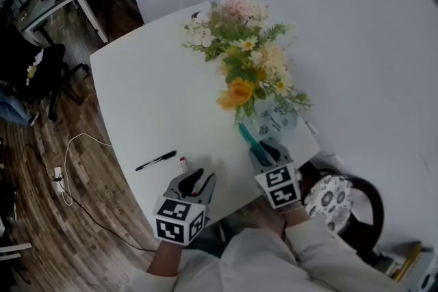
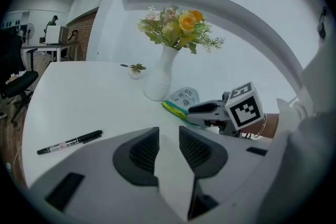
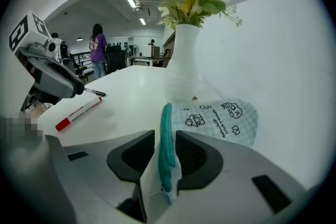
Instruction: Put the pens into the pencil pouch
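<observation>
Jaws of right gripper (image 3: 166, 157) were clamped on teal zipper edge (image 3: 166, 134) of pale blue checked fabric pencil pouch (image 3: 220, 118). Pouch lay on white table (image 1: 150, 99), just beside white ceramic vase (image 3: 181, 65).

Left gripper (image 2: 168, 152): jaws parted, nothing between.

Black marker pen (image 2: 71, 141) and red-capped white pen (image 3: 79, 113) lay loose on table, outside pouch.

Risk: thin zipper edge could slip from clamp; dragged pouch could nudge vase.

Whether zipper was undone could not be made out. Flowers (image 1: 246, 65) covered part of pouch in head view.

pale blue checked pouch (image 3: 223, 122) with teal zip edge, black pen (image 1: 156, 161), red-capped white pen (image 3: 80, 112), white table (image 1: 150, 92)
</observation>
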A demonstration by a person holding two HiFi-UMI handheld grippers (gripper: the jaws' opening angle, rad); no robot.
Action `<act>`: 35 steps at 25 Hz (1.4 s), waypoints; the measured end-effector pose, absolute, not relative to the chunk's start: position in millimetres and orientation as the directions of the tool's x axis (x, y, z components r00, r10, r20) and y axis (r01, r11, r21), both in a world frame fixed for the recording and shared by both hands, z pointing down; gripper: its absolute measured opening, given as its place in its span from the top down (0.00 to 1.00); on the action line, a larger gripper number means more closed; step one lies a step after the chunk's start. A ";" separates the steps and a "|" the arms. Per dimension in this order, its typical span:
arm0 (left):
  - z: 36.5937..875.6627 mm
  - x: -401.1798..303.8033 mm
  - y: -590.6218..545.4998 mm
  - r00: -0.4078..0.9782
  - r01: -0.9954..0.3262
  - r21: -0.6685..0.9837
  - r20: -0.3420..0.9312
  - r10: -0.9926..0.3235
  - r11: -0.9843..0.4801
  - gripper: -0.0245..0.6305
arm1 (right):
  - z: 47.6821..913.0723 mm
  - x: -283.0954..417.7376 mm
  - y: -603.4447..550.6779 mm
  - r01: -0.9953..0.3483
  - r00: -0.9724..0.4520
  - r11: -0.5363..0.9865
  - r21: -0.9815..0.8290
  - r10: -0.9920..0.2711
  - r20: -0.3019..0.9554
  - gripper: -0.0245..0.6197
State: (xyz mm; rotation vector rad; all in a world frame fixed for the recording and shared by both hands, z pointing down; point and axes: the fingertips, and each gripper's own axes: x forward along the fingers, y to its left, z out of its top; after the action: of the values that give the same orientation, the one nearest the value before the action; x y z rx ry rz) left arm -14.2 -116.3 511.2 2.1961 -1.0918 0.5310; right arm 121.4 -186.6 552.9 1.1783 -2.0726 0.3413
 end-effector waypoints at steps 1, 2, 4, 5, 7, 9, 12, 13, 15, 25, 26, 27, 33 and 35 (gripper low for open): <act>511.8 -14.4 -116.4 0.576 -0.813 0.350 0.593 -0.562 -0.464 0.78 | 555.0 121.6 -186.3 -0.828 -0.322 0.548 0.116 -0.635 0.702 0.78; 512.2 -14.8 -116.6 0.575 -0.814 0.350 0.594 -0.562 -0.464 0.78 | 556.3 121.6 -186.0 -0.828 -0.318 0.548 0.119 -0.633 0.706 0.78; 512.3 -14.9 -117.7 0.574 -0.815 0.349 0.593 -0.565 -0.462 0.78 | 557.0 122.1 -185.9 -0.825 -0.311 0.550 0.129 -0.634 0.708 0.81; 511.9 -14.8 -118.3 0.574 -0.816 0.349 0.591 -0.567 -0.461 0.78 | 556.9 122.4 -185.7 -0.824 -0.310 0.552 0.132 -0.633 0.710 0.84; 511.3 -15.0 -118.5 0.573 -0.816 0.349 0.590 -0.569 -0.460 0.78 | 556.8 121.9 -183.3 -0.820 -0.315 0.559 0.126 -0.624 0.716 0.86; 511.0 -15.8 -117.7 0.571 -0.818 0.349 0.590 -0.571 -0.457 0.78 | 556.5 118.9 -178.8 -0.815 -0.330 0.570 0.109 -0.610 0.720 0.88; 510.6 -18.5 -117.8 0.564 -0.823 0.345 0.592 -0.576 -0.450 0.78 | 555.5 113.6 -171.7 -0.809 -0.353 0.583 0.083 -0.593 0.723 0.89; 510.4 -19.7 -117.9 0.560 -0.826 0.343 0.592 -0.580 -0.447 0.78 | 554.9 111.6 -169.4 -0.807 -0.361 0.586 0.074 -0.588 0.724 0.89; 509.4 -22.0 -117.6 0.556 -0.829 0.343 0.590 -0.585 -0.442 0.78 | 553.6 105.3 -163.9 -0.803 -0.385 0.594 0.046 -0.575 0.722 0.89; 501.0 -33.8 -114.5 0.555 -0.831 0.357 0.561 -0.614 -0.426 0.78 | 537.1 71.5 -138.7 -0.767 -0.528 0.630 -0.124 -0.509 0.680 0.89; 500.2 -35.1 -114.3 0.554 -0.833 0.357 0.559 -0.617 -0.423 0.79 | 531.9 69.0 -137.8 -0.765 -0.544 0.626 -0.147 -0.507 0.669 0.89; 499.5 -36.1 -113.9 0.553 -0.833 0.358 0.557 -0.619 -0.422 0.78 | 526.5 66.5 -137.2 -0.763 -0.558 0.624 -0.168 -0.506 0.657 0.89; 494.8 -38.7 -112.0 0.560 -0.828 0.362 0.542 -0.626 -0.428 0.79 | 494.1 51.1 -133.4 -0.744 -0.632 0.611 -0.271 -0.511 0.583 0.89; 491.0 -40.6 -111.6 0.560 -0.828 0.361 0.534 -0.633 -0.429 0.79 | 484.4 45.4 -130.8 -0.734 -0.650 0.614 -0.291 -0.511 0.562 0.89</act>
State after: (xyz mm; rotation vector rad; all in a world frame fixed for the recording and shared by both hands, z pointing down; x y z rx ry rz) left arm -40.6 -111.6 491.0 2.1995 -1.1669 0.4273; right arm 45.4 -130.8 484.4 0.9893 -2.4138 0.7088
